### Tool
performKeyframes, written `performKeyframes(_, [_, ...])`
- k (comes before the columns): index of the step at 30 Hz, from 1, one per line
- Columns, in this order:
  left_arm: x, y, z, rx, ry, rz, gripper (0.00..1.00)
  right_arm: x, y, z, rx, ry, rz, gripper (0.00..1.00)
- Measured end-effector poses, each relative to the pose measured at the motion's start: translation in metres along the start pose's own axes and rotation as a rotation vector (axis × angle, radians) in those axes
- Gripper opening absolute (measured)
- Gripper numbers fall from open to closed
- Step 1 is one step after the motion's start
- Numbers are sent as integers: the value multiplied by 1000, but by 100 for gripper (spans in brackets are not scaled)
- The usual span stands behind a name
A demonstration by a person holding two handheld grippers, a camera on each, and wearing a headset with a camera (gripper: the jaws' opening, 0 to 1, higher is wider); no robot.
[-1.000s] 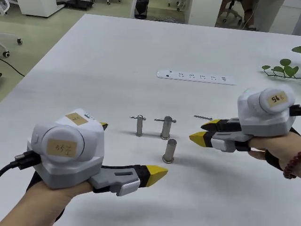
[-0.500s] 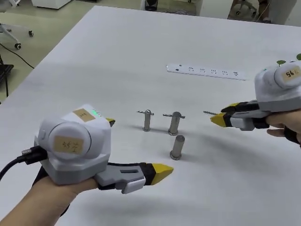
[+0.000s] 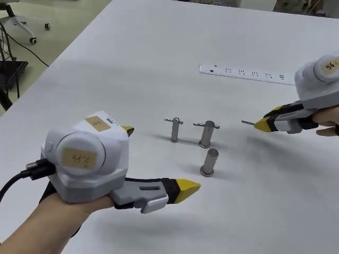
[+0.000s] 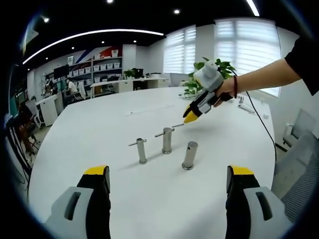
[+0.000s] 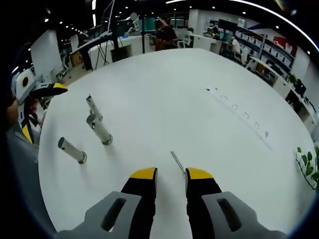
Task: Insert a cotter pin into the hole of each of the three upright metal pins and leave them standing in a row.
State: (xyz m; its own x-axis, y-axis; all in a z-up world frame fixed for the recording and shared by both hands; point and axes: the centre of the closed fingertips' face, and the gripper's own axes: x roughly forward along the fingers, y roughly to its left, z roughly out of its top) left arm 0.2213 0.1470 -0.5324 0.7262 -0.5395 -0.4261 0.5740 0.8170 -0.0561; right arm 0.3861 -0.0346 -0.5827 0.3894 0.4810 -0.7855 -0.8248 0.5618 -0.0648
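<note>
Across the middle of the head view runs the white bench point(image 3: 132, 63), with a power strip point(image 3: 246, 74) lying toward its far side. Nearest me, the left tool point(image 3: 158, 159) hangs low over the bench with its jaws spread wide and nothing between them. Its own view looks straight at the metal pins point(image 4: 167, 141) between the two yellow tips. My right tool point(image 3: 266, 121) sits off to the right of them, jaws drawn in close on the loose cotter pin point(image 3: 248, 123), which pokes out past the tips toward the row. Upright mid-bench, the rear-left pin point(image 3: 175, 130) and rear-right pin point(image 3: 206, 135) stand side by side. Both have fitted cotter pins point(image 3: 170, 121) crosswise through their tops. The front pin point(image 3: 209, 162) stands just nearer me, its top bare.
</note>
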Motion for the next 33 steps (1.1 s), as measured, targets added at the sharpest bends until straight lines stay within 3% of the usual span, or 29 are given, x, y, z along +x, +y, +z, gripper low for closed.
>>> performKeyframes(3, [1,0,-1,-1,3,-1,97,14,-12,-2,-9,20,5,16])
performKeyframes(7, [1,1,-1,-3,5,-1,96,14,-11,-8,-35,57,9,14])
performKeyframes(11, [1,0,-1,-5,5,-6,95,25,-22,-11,-66,76,20,10])
performKeyframes(16, [1,-2,-1,7,7,-12,94,29,-24,-17,-111,124,29,6])
performKeyframes(26, [0,-2,0,9,3,-9,94,26,-18,-19,-111,162,66,1])
performKeyframes(29, [0,-3,0,11,5,-11,94,25,-17,-21,-189,183,67,0])
performKeyframes(33, [0,-3,0,11,4,-12,94,23,-11,-21,-230,207,55,0])
